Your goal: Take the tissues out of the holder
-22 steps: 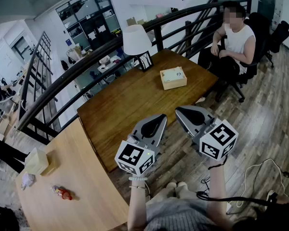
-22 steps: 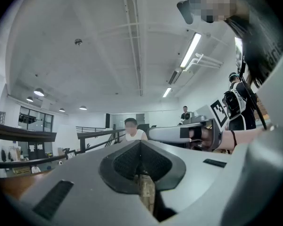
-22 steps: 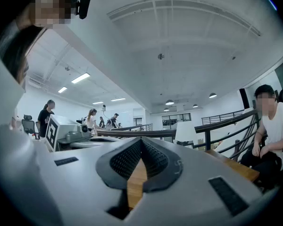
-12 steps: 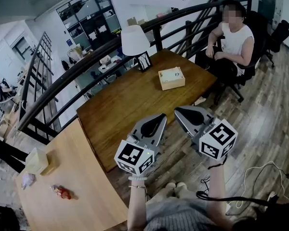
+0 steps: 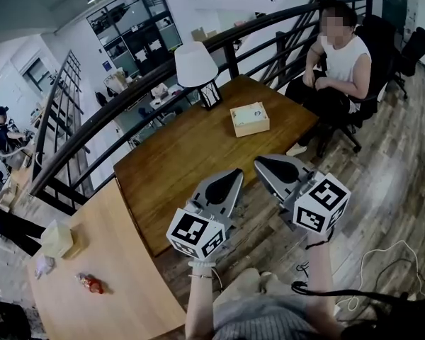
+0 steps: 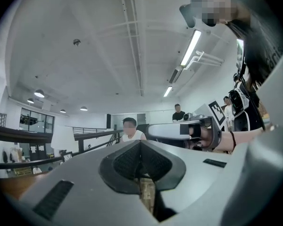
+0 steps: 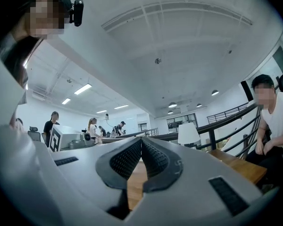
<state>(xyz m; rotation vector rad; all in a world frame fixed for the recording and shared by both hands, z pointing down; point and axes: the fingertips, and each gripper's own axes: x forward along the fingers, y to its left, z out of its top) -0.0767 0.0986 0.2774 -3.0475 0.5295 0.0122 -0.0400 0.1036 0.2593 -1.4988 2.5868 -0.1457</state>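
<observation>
The tissue holder (image 5: 249, 119) is a light wooden box with a white tissue showing at its top slot. It rests on the dark wooden table (image 5: 177, 161), towards the far side. My left gripper (image 5: 234, 173) and right gripper (image 5: 258, 162) hover side by side above the table's near edge, both well short of the box. In the left gripper view the left gripper (image 6: 140, 143) has its jaws pressed together with nothing between them. In the right gripper view the right gripper (image 7: 140, 141) is likewise shut and empty. Neither gripper view shows the holder.
A white-shaded lamp (image 5: 196, 65) stands at the table's far edge by the black railing (image 5: 127, 98). A person (image 5: 340, 59) sits on a chair right of the table. A paler table (image 5: 106, 268) at the left carries another tissue box (image 5: 57, 239) and a small wrapped snack (image 5: 91, 283).
Both grippers stay shut and keep their place. The head view has shifted a little, so the table and holder sit slightly higher and further left. The seated person has moved an arm.
</observation>
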